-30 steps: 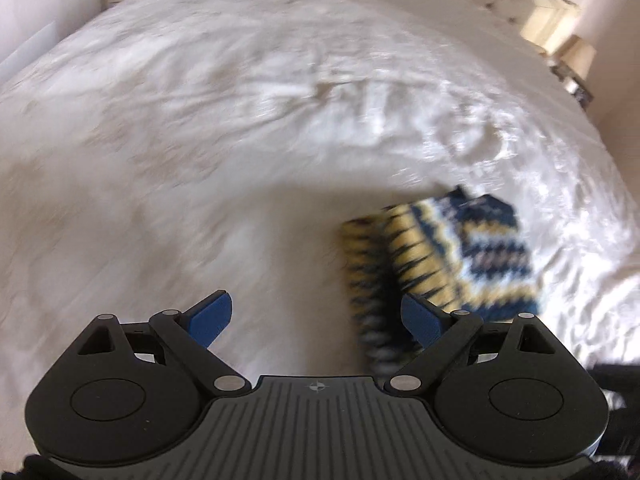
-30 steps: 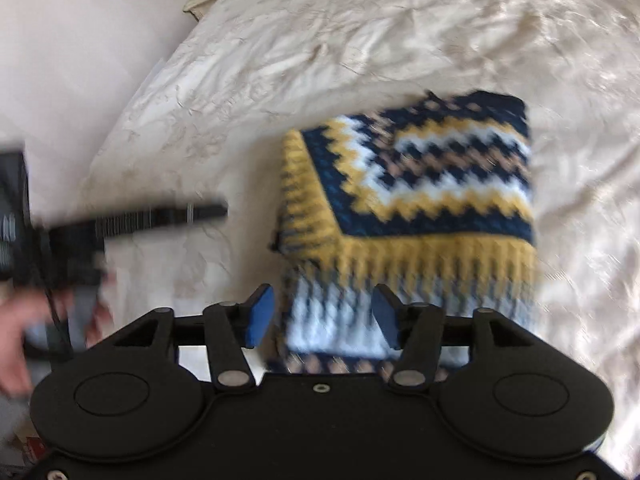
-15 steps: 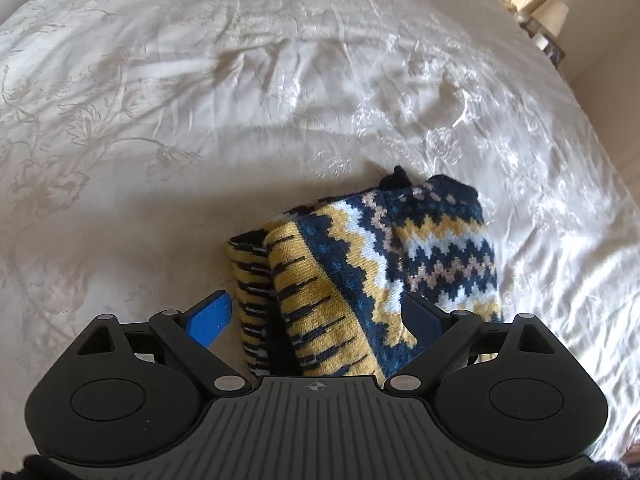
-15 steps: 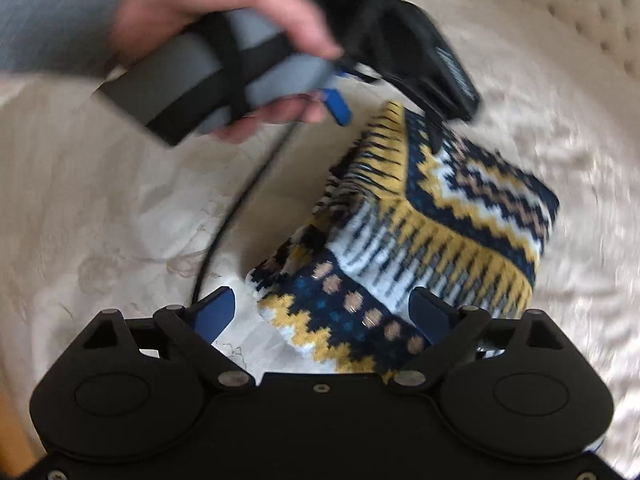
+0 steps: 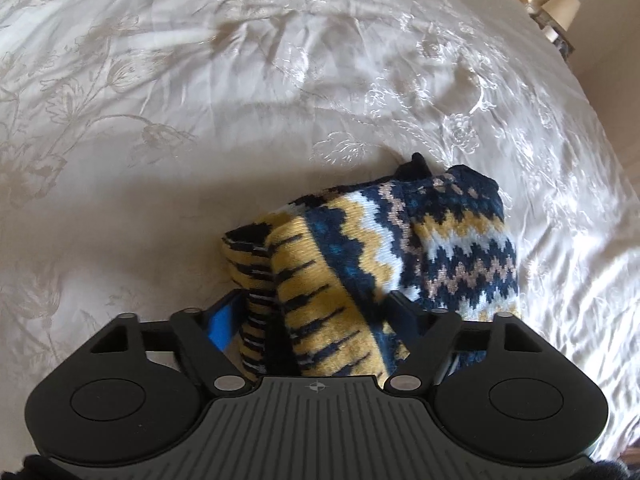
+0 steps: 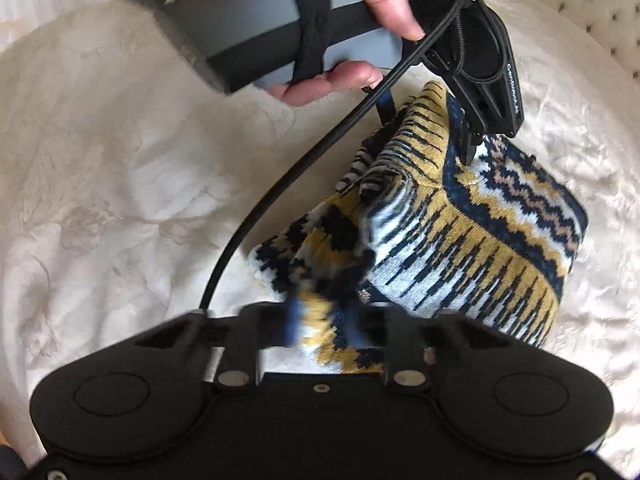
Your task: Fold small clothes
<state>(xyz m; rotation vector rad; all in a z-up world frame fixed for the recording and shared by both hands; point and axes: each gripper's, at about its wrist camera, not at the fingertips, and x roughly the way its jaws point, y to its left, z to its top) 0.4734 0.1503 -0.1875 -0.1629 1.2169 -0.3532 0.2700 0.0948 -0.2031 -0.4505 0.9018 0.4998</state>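
A small knitted sweater (image 5: 400,248) in navy, yellow and white zigzags lies folded in a thick bundle on the white bed (image 5: 200,120). My left gripper (image 5: 312,316) has its fingers closed against both sides of the bundle's near end. In the right wrist view the same sweater (image 6: 460,220) lies ahead, and my right gripper (image 6: 324,332) is shut on its near edge, blurred by motion. The left gripper's body (image 6: 484,92) and the hand holding it show at the top, fingers pressed into the sweater's far end.
The embroidered white bedspread (image 6: 120,180) spreads all around the sweater. A black cable (image 6: 288,200) runs from the left gripper down across the bed. A lamp and nightstand (image 5: 556,8) stand beyond the bed's far right corner.
Both grippers moved in onto the sweater and closed, the left on one end, the right on the near edge. The bundle is bunched up higher between them.
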